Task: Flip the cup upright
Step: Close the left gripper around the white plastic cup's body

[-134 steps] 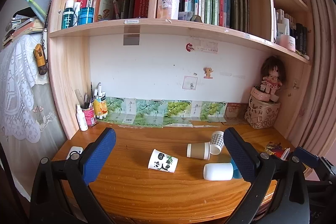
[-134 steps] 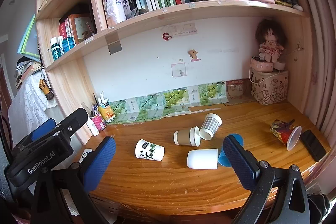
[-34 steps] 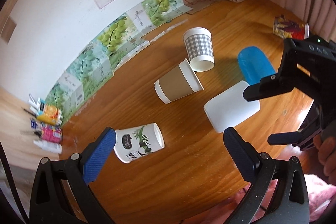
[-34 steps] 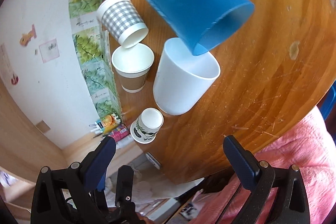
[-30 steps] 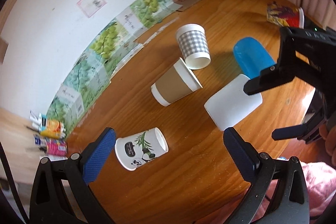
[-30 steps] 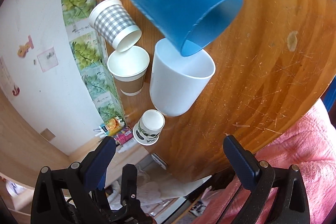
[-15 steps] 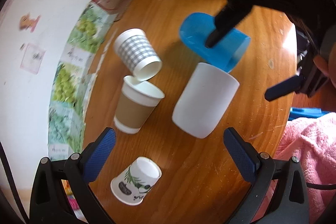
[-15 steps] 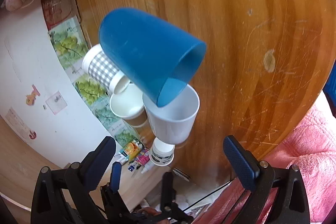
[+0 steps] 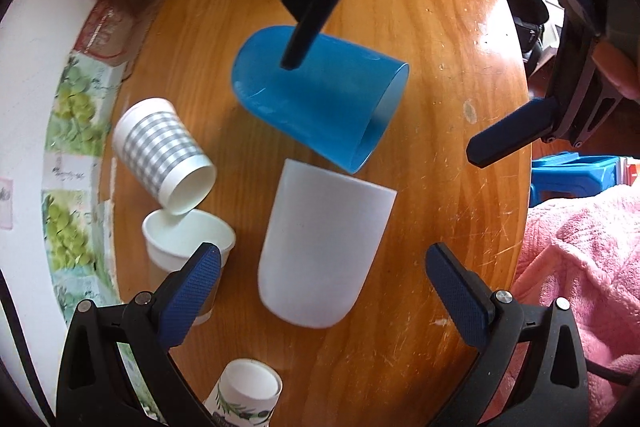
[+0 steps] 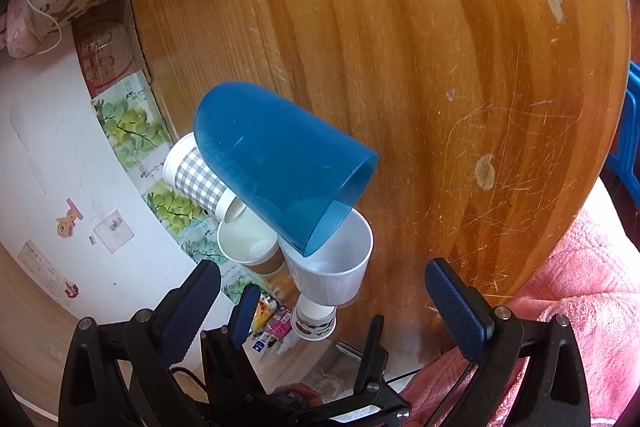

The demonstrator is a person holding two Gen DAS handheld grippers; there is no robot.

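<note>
Blue cup (image 10: 276, 171): lay on its side, frame centre, on counter (image 10: 440, 67). Right claw (image 10: 320, 291) released, straddling it, likely for flipping. Left claw (image 9: 320, 291) released over white cup (image 9: 324, 247).

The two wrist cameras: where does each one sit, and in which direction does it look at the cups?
Left wrist: on the left hand-held gripper, looking down at the white cup lying on the wooden desk; its open blue fingers show, and the right hand-held gripper over the blue cup.
Right wrist: on the right hand-held gripper, looking down at the blue cup; its open fingers show.
Shared: blue, white, checked cup.
</note>
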